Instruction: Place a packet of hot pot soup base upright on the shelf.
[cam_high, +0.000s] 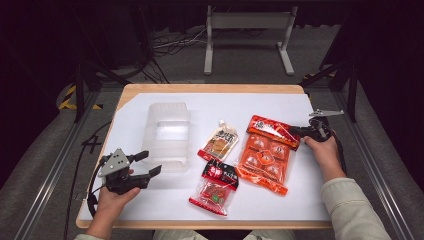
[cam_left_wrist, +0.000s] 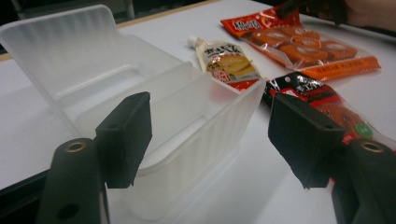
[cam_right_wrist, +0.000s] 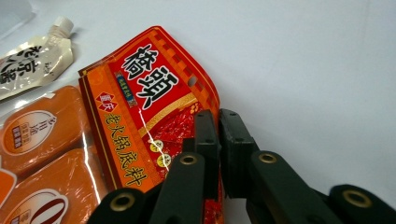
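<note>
Orange packet (cam_high: 265, 152), right of frame: my right gripper (cam_right_wrist: 218, 122) pinches its top edge; not lifted. Left gripper (cam_left_wrist: 208, 140) spread at the clear bin (cam_left_wrist: 140, 98), still empty.

Beige spouted pouch (cam_high: 219, 141), black-red snack packet (cam_high: 215, 186), white table (cam_high: 300, 195)

We see a wooden table (cam_high: 210, 89) with a big white sheet (cam_high: 300, 200) on top. On the sheet lie a clear plastic box (cam_high: 167, 135), a small spout pouch (cam_high: 219, 141), a large orange packet (cam_high: 265, 155) and a black and red packet (cam_high: 216, 187), all near each other.
</note>
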